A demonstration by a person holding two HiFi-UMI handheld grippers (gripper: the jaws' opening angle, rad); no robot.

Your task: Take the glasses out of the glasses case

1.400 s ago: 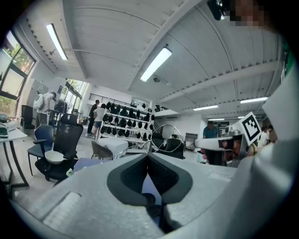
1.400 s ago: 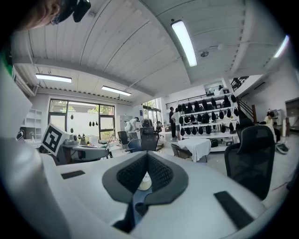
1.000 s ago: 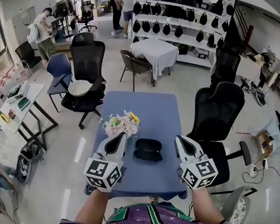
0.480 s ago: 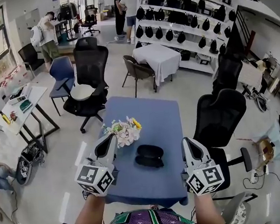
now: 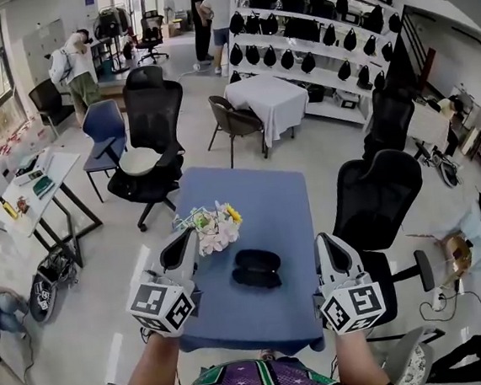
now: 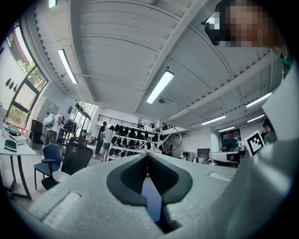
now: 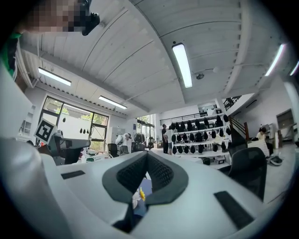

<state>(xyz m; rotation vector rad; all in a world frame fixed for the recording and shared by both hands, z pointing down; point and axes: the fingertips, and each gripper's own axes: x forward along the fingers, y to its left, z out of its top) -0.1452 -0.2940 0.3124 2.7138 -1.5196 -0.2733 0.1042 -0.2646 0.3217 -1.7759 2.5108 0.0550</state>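
Note:
A black glasses case (image 5: 257, 269) lies on the blue table (image 5: 266, 193), near its front edge; it looks closed and no glasses show. My left gripper (image 5: 185, 235) hovers to the case's left, over the table's left edge, apart from it. Its jaws are shut with nothing between them, and in the left gripper view the left gripper (image 6: 147, 155) points level across the room. My right gripper (image 5: 323, 240) hangs at the case's right, off the table's right edge, also clear of it. The right gripper (image 7: 146, 154) has its pads together and holds nothing.
A bunch of flowers (image 5: 211, 222) stands on the table just behind the left gripper. Black office chairs stand at the table's far left (image 5: 151, 120) and right (image 5: 376, 191). Further back are a white-draped table (image 5: 273, 91) and shelves of helmets (image 5: 309, 28). People stand in the background.
Over the second both grippers rose a little and drew slightly outward from the case. The case and flowers stayed where they were. Both grippers stayed shut.

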